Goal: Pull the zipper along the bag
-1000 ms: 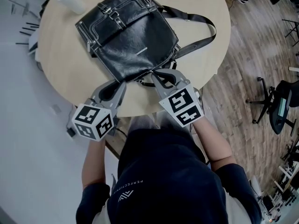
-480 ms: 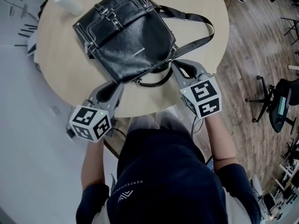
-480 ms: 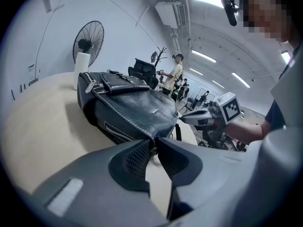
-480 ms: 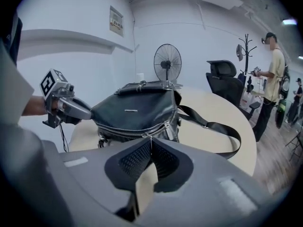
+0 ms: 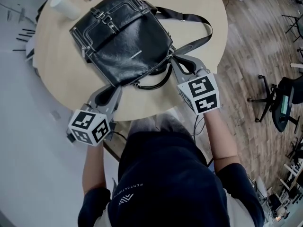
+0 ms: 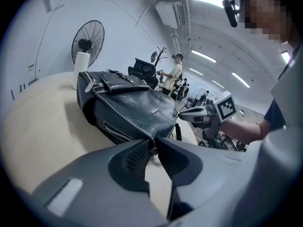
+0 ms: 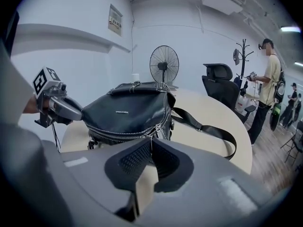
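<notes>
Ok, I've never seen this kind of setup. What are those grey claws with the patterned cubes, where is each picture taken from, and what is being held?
There is no robot here. A person holds a two-jaw gripper in each hand, and the marker cubes are part of the grippers. The head view comes from a camera on the person's head, looking down. The two gripper views come from cameras riding on each gripper. On the round table lie a black bag and a white cup. The left gripper is clamped on the bag's near corner. The right gripper is shut on the zipper pull.
</notes>
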`<state>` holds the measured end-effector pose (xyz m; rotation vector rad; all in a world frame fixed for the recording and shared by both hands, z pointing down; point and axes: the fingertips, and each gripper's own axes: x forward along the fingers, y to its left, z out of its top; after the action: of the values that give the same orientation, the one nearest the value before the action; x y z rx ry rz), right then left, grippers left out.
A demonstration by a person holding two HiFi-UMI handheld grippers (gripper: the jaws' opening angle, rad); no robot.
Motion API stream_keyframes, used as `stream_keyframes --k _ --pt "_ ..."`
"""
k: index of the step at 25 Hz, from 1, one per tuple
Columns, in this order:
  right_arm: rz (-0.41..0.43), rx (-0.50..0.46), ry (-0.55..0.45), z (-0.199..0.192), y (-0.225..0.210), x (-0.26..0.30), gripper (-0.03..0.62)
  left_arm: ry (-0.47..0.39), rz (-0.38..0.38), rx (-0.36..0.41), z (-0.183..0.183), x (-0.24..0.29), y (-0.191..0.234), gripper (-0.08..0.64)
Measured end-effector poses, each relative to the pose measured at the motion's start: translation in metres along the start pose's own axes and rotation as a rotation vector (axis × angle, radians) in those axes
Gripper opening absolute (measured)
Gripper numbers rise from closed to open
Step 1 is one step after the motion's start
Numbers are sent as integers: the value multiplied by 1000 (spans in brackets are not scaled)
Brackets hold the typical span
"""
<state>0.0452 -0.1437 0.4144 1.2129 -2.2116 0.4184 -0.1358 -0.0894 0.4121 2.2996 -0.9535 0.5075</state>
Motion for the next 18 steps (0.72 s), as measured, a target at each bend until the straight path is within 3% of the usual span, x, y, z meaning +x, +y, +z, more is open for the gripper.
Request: stream_keyframes --k 12,18 --pt "7 123 -46 -11 3 -5 27 -43 -24 8 -2 3 -1 77" --pt "-12 150 -78 -7 0 -18 28 -31 24 7 -3 0 2 77"
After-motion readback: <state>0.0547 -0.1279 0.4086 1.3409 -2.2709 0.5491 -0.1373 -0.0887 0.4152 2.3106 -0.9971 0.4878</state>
